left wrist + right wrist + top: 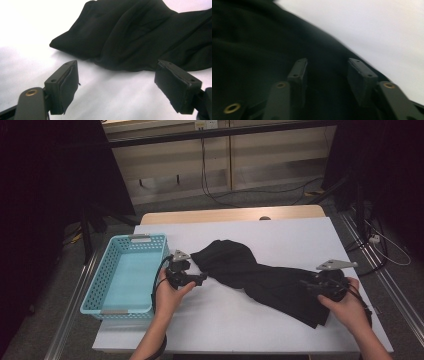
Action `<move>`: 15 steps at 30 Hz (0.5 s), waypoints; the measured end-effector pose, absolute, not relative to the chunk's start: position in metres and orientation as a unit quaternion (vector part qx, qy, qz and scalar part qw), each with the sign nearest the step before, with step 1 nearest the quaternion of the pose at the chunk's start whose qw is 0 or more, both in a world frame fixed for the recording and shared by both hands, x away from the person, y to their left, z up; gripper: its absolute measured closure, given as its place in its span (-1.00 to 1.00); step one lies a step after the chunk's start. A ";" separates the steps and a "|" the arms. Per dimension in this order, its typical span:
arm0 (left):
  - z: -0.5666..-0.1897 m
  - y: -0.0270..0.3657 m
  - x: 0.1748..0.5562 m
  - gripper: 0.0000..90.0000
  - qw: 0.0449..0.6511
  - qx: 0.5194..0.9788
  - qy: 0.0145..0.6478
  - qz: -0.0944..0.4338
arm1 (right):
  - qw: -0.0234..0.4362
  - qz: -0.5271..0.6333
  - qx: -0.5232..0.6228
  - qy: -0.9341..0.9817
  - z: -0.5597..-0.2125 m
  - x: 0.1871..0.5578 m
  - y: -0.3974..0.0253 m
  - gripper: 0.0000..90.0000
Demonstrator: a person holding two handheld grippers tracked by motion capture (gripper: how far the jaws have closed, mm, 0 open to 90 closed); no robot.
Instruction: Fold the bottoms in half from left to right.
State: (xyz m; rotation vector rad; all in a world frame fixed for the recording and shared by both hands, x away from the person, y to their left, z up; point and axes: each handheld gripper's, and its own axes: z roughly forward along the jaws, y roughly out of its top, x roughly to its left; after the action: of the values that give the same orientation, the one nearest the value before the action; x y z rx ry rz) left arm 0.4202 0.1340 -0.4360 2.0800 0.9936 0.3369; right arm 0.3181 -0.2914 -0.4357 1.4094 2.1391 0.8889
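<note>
My hands come in over the near edge of the table (235,330), one tool in each. My left tool (199,278) sits toward the left side, near the middle of the table's depth, just beside the left end of the cloth (260,275) and clear of it. In the left gripper view its jaws stand wide apart over bare white surface, with the cloth (140,37) lying just beyond the tips, not between them. My right tool (306,285) is over the cloth's right end, toward the near right corner. In the right gripper view its jaws are spread with a gap between them, the dark cloth (257,50) beneath and around them; that view is blurred, and I cannot tell whether the tips touch the fabric. Nothing is pinched by either tool.

The cloth is black, rumpled, and runs diagonally from the table's centre down toward the near right corner. A blue basket (95,295) stands at the left edge, just left of my left tool, partly overhanging the edge.
</note>
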 end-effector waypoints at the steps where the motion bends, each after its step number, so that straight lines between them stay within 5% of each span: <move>1: -0.436 0.135 0.420 -0.57 0.395 0.821 0.391 0.132 | 0.207 0.326 0.499 0.775 -0.435 0.318 -0.285 -0.04; 15: -0.433 0.138 0.423 -0.62 0.392 0.814 0.403 0.146 | 0.166 0.365 0.466 0.789 -0.443 0.312 -0.241 -0.43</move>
State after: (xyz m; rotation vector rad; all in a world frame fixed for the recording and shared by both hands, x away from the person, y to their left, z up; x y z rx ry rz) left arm 0.4234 0.1384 -0.4329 2.0685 1.0227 0.3699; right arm 0.3123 -0.2405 -0.4425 1.3260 2.2458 1.0407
